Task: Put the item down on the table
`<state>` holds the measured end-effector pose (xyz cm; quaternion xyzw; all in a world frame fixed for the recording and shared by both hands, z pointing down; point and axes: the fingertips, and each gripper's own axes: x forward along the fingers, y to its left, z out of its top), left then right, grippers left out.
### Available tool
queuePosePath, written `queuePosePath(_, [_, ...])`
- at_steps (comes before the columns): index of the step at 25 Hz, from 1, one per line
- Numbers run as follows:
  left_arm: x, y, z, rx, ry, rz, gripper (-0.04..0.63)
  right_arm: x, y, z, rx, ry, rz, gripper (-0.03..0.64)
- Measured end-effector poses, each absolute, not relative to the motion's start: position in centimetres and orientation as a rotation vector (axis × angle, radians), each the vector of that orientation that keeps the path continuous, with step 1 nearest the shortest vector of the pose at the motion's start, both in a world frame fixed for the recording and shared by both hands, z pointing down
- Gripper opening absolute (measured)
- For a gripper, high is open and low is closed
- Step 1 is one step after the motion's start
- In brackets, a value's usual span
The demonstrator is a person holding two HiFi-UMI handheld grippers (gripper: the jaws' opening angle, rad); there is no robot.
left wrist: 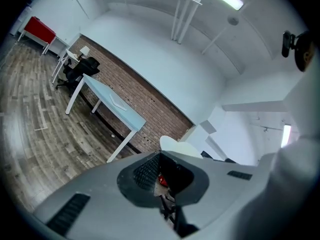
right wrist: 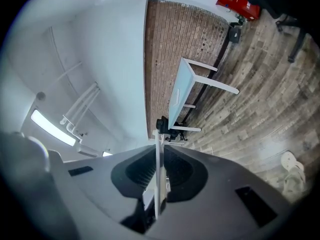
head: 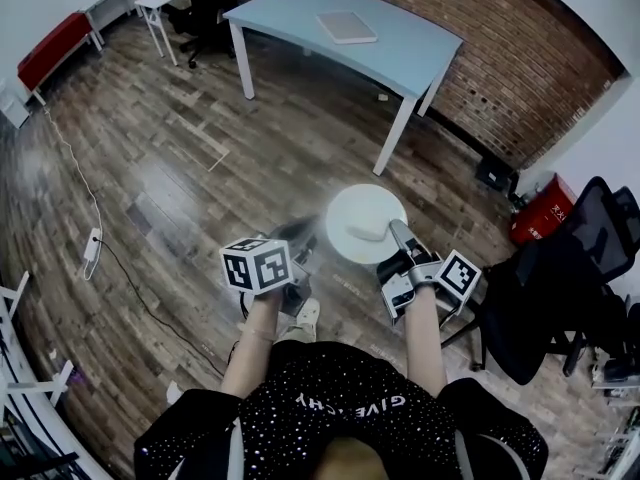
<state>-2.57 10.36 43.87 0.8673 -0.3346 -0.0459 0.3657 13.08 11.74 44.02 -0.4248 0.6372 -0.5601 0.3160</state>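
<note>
Standing position, wood floor (head: 190,138) underfoot.

- Plate (head: 352,213): white, round, held in the air over the floor and not resting on anything. It faces up, roughly level as seen from the head view. A pale lump shows near its right rim; I cannot tell what it is.
- Right gripper (head: 392,234): its fingers are clenched on the plate's near-right rim. The right gripper view shows the plate edge-on, a thin white line running straight out between the two pads, so the disc lies in line with the fingers and juts forward from them.
- Left gripper (left wrist: 161,163): the fingers are closed tip to tip with nothing between them. It hangs just left of the plate, apart from it. The plate's rim shows beyond the fingertips in its own view.
- Counter (head: 300,13): pale blue with white legs, well apart from the plate, ahead across open floor and a little left. A flat white slab (head: 346,26) lies near its middle.

Judgement: the plate has not been set down yet. The right hand alone carries it, and the plate leads the fingers toward the counter. A round plate has no long axis to align, so what counts is keeping it level. The bare top either side of the slab looks like the place to land it.
</note>
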Motion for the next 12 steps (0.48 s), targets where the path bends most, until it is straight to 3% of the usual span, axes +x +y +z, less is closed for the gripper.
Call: queuePosePath(12, [-2.6, -1.4, 44.5, 2.236, -0.826, -0.116, 0.009, 13.1, 0.5, 45.0, -1.135, 1.654, -1.467, 0.038])
